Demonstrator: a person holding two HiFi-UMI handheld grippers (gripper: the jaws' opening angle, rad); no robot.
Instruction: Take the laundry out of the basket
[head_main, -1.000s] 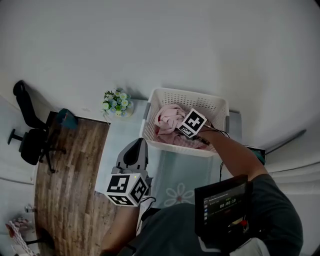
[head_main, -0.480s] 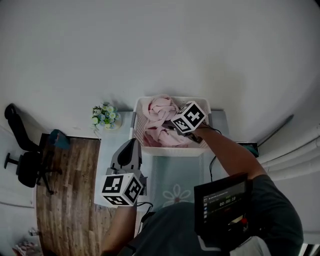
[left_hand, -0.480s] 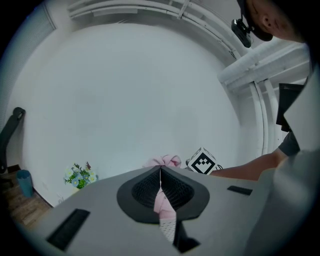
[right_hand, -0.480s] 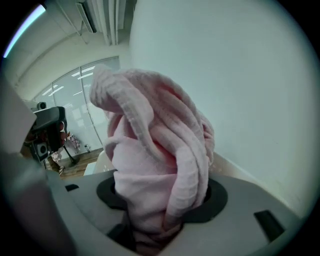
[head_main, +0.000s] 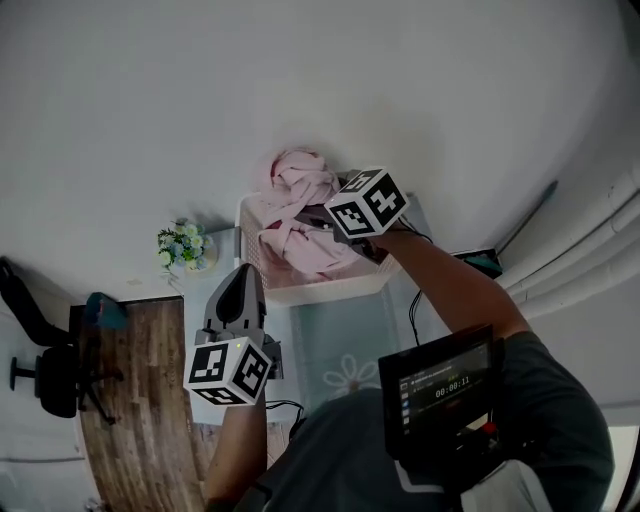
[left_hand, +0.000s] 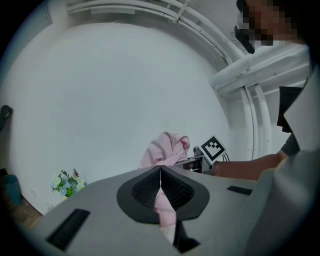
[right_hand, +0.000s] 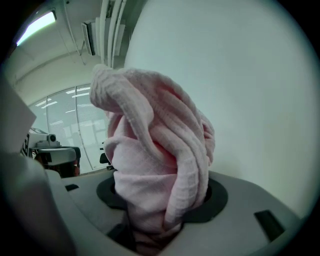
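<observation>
One pink laundry bundle (head_main: 300, 212) hangs lifted over the basket (head_main: 335, 291), clenched in the right gripper (head_main: 335, 232) jaws; left gripper (left_hand: 160, 170) jaws closed, empty; setting down remains.

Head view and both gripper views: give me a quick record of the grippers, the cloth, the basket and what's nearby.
Right gripper: shut on the pink cloth
Left gripper: shut, empty, pointing toward the basket
Pink cloth: bunched, held above the basket, lower part trailing into it
Basket: white, on the table
Nearby: flowers left of the basket
</observation>
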